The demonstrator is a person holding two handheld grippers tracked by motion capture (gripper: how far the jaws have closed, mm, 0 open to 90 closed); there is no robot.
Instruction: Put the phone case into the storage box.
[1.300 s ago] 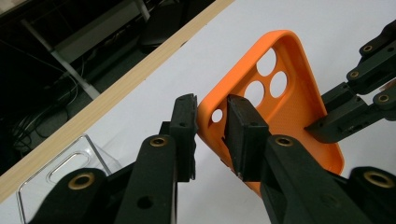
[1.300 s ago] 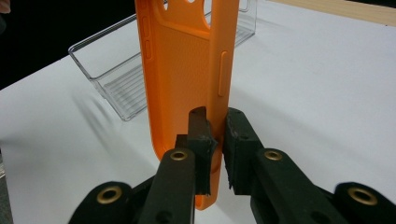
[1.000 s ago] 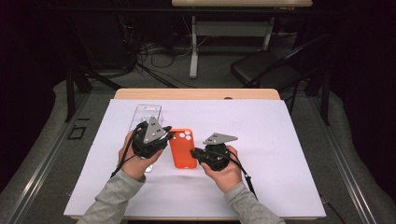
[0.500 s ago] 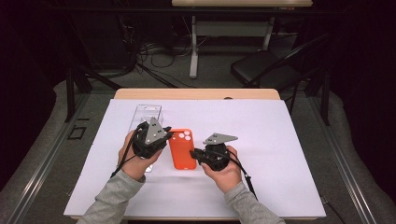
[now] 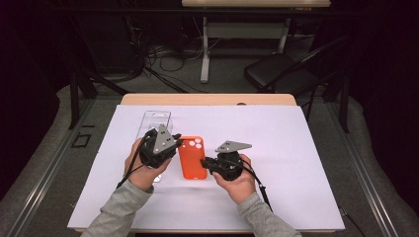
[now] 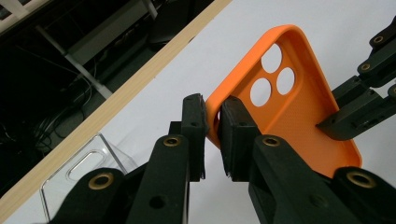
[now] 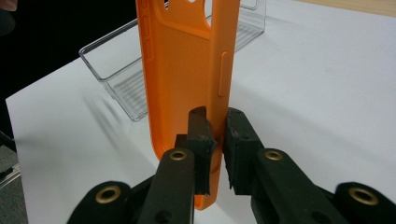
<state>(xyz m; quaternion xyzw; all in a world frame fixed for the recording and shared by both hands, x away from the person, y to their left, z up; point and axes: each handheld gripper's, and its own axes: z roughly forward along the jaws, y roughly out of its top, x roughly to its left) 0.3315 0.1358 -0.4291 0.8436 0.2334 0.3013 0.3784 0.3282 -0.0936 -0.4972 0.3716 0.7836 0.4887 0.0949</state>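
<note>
White table (image 5: pixel 296 148), unbranded orange case (image 5: pixel 191 157)

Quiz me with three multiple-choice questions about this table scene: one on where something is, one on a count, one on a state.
1. Where is the clear tray?
A. beyond the left claw
B. right of the right claw
C. on the chair

2. How many round holes has the orange case?
A. one
B. three
C. five

3. How is the case held?
A. by no claw
B. by the left claw alone
C. by both claws at its edges

Answers: 1 A, the high view shows the tray behind that claw; 2 B, the left gripper view shows three; 3 C, each gripper view shows jaws pinching an edge.
</note>
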